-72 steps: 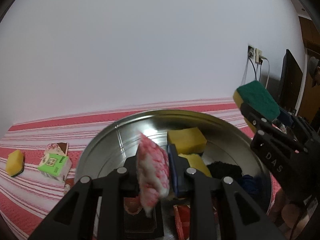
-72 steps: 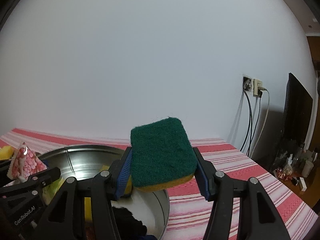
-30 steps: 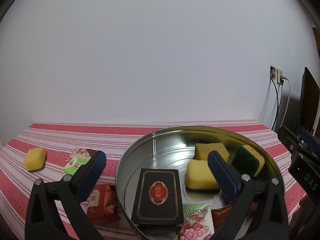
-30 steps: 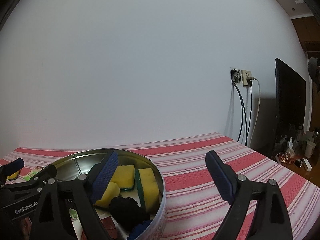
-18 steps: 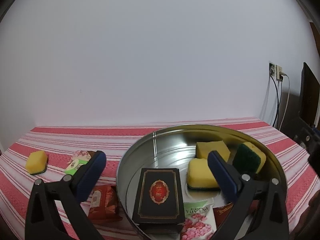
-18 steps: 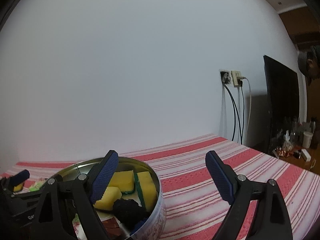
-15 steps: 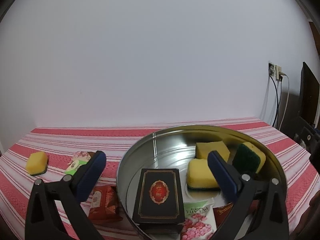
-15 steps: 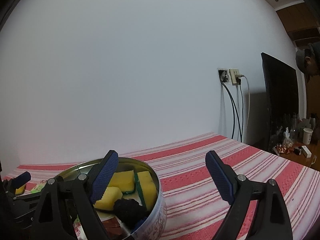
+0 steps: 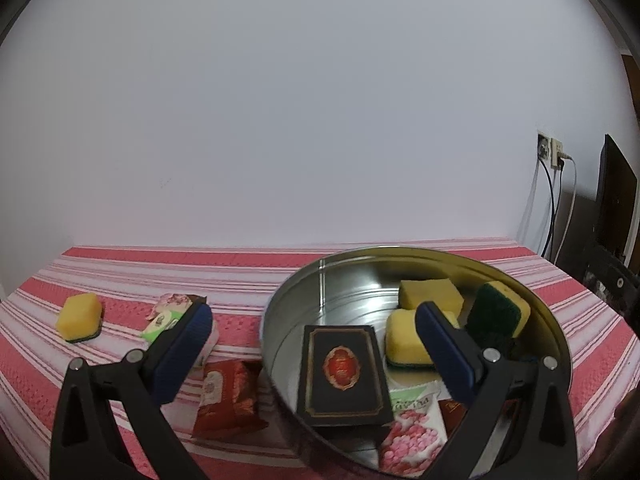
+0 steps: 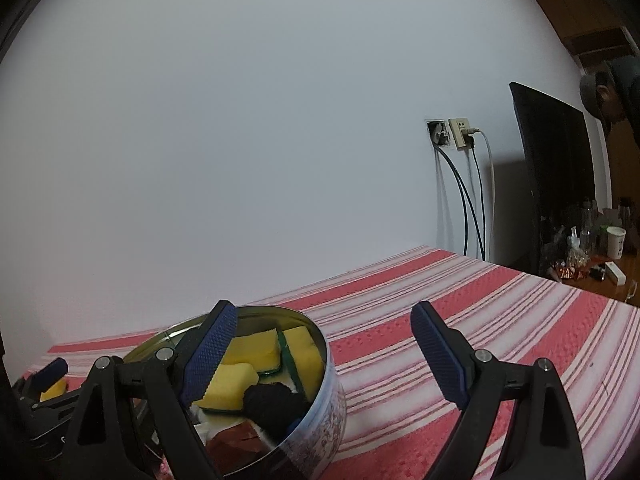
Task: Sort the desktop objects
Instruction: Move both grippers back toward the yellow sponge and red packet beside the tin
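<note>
A round metal tin (image 9: 280, 312) stands on the red striped cloth. It holds a black box (image 9: 342, 372), a pink candy packet (image 9: 412, 436), yellow sponges (image 9: 430, 294) and a green-faced sponge (image 9: 494, 314). My left gripper (image 9: 312, 356) is open and empty above the tin's near left rim. My right gripper (image 10: 324, 356) is open and empty to the right of the tin (image 10: 320, 420), over the cloth. A yellow sponge (image 9: 79, 316), a green carton (image 9: 160, 322) and a red packet (image 9: 226, 396) lie on the cloth left of the tin.
A white wall runs behind the table. Wall sockets with hanging cables (image 10: 460, 184) and a dark monitor (image 10: 560, 184) are at the right. A side table with small bottles and a cup (image 10: 616, 242) stands beyond the table's right edge.
Both grippers held items 2.4 s ago: the left a pink packet, the right a green sponge. Both items now lie in the tin. Since then both grippers have pulled back, open.
</note>
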Motion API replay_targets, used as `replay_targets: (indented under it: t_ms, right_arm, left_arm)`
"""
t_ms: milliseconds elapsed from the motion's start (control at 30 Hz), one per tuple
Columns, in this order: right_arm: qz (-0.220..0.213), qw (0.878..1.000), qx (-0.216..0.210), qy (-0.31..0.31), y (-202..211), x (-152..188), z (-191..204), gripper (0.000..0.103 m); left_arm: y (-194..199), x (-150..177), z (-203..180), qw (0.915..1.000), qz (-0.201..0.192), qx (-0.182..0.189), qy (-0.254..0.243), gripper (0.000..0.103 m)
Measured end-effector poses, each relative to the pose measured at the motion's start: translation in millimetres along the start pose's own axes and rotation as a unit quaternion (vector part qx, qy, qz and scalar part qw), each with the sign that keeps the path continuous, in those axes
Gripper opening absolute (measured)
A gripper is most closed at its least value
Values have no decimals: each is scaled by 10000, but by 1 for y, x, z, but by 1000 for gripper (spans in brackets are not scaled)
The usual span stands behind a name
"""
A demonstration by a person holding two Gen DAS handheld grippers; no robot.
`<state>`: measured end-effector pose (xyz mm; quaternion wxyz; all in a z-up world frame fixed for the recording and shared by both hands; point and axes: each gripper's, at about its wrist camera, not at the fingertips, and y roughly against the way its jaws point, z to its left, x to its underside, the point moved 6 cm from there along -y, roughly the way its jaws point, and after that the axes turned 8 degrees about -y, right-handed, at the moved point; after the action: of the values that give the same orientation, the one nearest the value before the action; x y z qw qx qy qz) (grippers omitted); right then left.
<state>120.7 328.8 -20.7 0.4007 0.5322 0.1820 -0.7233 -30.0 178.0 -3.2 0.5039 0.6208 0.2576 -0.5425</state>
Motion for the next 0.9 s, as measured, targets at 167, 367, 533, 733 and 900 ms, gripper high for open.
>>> replay_targets:
  t_ms: [167,367,533,733,900]
  right_arm:
    - [-19,9999,-99,48,8,4,11,91]
    - [-15,9996,-241,122,18,12,29,91]
    - [55,9991,-394,143,24,20,44,91]
    - [188,9977,-622,187,30,32,68,91]
    - [430,9944,-942,214,37,47,94,91]
  left_arm:
    - [2,3,8,10000,59,-35,60,102]
    - [6,6,16,9999,61,-77,54,102]
    - [8,8,27,9998,107,-112,79,102]
    - [8,12,45,9996,198,-199,90,102]
    - [6,17,71,9986,335,-353,194,102]
